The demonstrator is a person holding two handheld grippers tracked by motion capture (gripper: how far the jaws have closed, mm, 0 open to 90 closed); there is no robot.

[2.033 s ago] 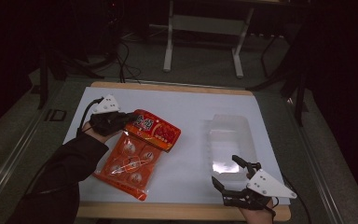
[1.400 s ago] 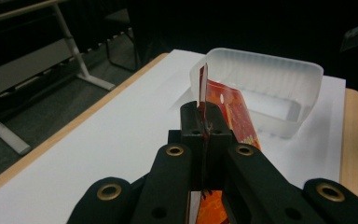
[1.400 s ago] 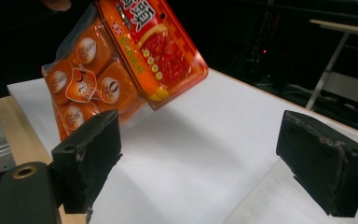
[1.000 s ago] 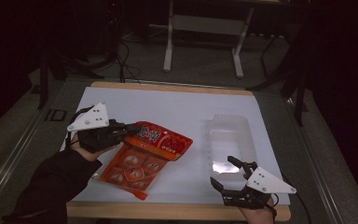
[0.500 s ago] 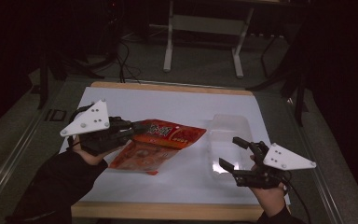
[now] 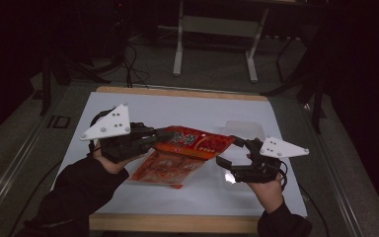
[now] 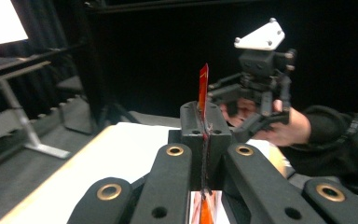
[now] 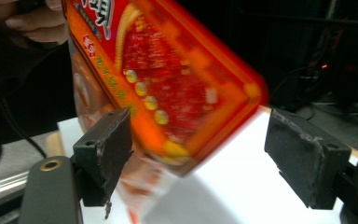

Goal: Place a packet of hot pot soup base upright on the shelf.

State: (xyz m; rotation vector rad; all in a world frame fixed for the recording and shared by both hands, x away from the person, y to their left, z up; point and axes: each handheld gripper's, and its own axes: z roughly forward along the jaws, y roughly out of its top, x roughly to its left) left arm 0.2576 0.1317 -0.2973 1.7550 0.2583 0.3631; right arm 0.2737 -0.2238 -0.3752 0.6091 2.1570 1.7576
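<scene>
At centre left of the high view, the left tongs (image 6: 165,134) are clamped on the near edge of a red pack (image 6: 197,142) and hold it clear of the white worktop (image 6: 128,106). The pack hangs roughly level in the middle of the frame, its printed face up and its far end stretching toward the right. Just below it, partly in its shadow, a second pack (image 6: 165,170) with a clear front lies flat on the worktop — orange pieces show through it.

In the left gripper view the jaws are pressed together at lower centre, and the pack's edge (image 7: 203,88) stands up between them as a thin red strip. Beyond it, at upper right, the other hand carries its own tool with the white plate on top.

At centre right of the high view, the right tongs (image 6: 232,153) sit just off the pack's right end, jaws wide. They have just been closing a little, yet in the right gripper view the pads still stand well apart — the pack (image 8: 163,79) tilts down from the upper left into the gap, blurred, with its lower corner near the left pad; no pad presses on it. A clear tray (image 6: 244,129) sits behind the right tongs on the worktop.
</scene>
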